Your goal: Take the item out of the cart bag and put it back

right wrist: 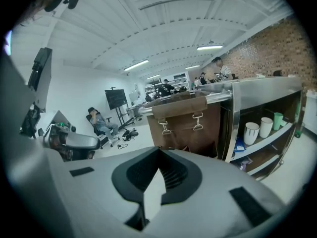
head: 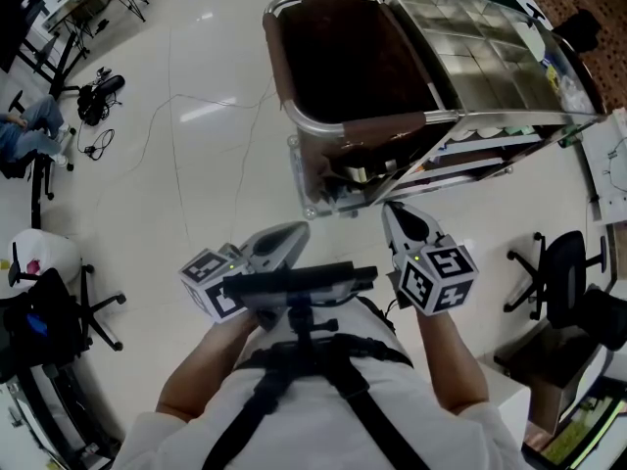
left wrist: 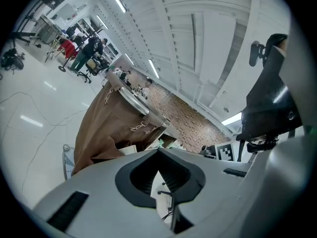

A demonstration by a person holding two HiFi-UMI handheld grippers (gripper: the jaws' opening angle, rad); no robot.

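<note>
The cart's brown bag (head: pixel 338 57) hangs open from a steel frame (head: pixel 367 125) ahead of me; its inside is dark and I can make out no item in it. My left gripper (head: pixel 297 232) and right gripper (head: pixel 392 210) are held close to my chest, short of the cart, side by side. Both are shut with nothing between the jaws. In the left gripper view the bag (left wrist: pixel 106 128) hangs beyond the shut left gripper (left wrist: pixel 159 151). In the right gripper view the bag (right wrist: pixel 185 125), with two strap clips, is straight ahead of the shut right gripper (right wrist: pixel 159 150).
The cart's steel shelves (head: pixel 490 145) to the right of the bag hold white cups (right wrist: pixel 251 132). Office chairs (head: pixel 568 282) stand at the right and at the left (head: pixel 59 311). Cables (head: pixel 98 96) lie on the pale floor at the far left, near a seated person (head: pixel 29 125).
</note>
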